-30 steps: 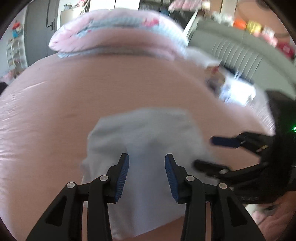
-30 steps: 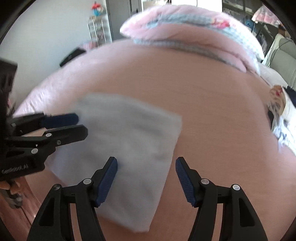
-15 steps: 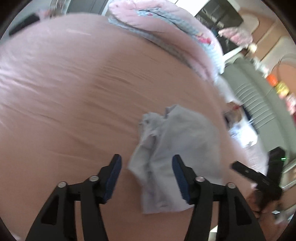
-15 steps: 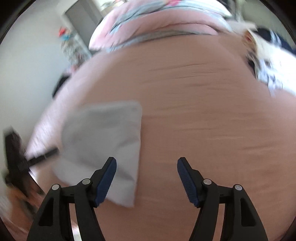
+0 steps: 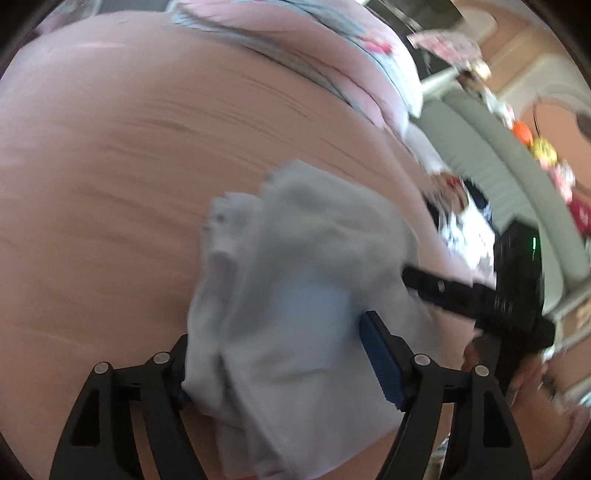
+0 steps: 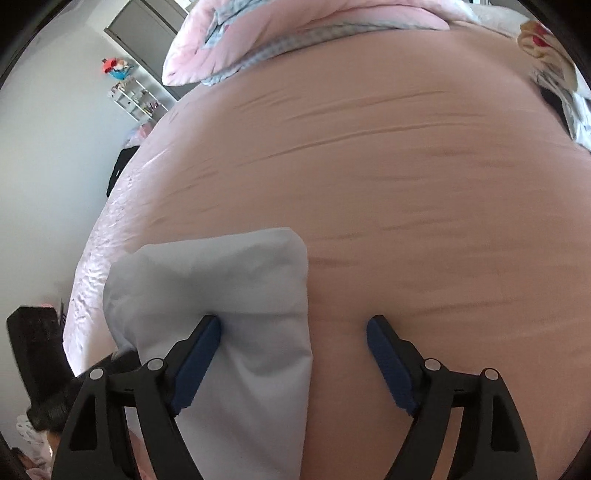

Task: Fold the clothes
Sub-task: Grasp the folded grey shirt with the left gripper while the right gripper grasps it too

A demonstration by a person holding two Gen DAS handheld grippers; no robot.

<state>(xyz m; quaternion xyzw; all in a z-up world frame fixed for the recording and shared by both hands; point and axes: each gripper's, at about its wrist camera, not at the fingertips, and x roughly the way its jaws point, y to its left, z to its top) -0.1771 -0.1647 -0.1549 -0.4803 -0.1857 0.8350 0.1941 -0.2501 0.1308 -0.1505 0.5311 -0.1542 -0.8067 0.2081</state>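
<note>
Two grippers, both with jaws spread wide and clamped on nothing. Your left gripper [image 5: 280, 365] now has the pale blue garment [image 5: 295, 295] bunched right between its fingers, cloth draped over the left finger; half a second back that cloth lay just ahead of the tips, and a second back it was a flat, neat rectangle. So the fold has loosened: rumpled layers and ragged edges show at the far left of the bundle. Your right gripper [image 6: 293, 356] has swung back toward the cloth; its left finger [image 6: 195, 358] now presses on the garment's near part, the right finger over bare sheet. From that side the garment [image 6: 221, 288] looks smoother, one clean straight edge running away from the tool.

My read: you're gathering or shifting a folded piece, and the crumpling costs some tidiness; can't tell if a re-fold or a carry-off is meant.

Outward: pink bedsheet [image 6: 406, 184] everywhere under the tools, nothing on it ahead of the right fingers. Far ahead, a pink quilt [image 6: 295, 29] heaped up. Off to the right of the left tool, a pile of other clothes [image 5: 465, 221] and a grey-green sofa [image 5: 517, 177]. The right gripper's arm [image 5: 461, 295] crosses close beside the left one, so mind a knock there.
</note>
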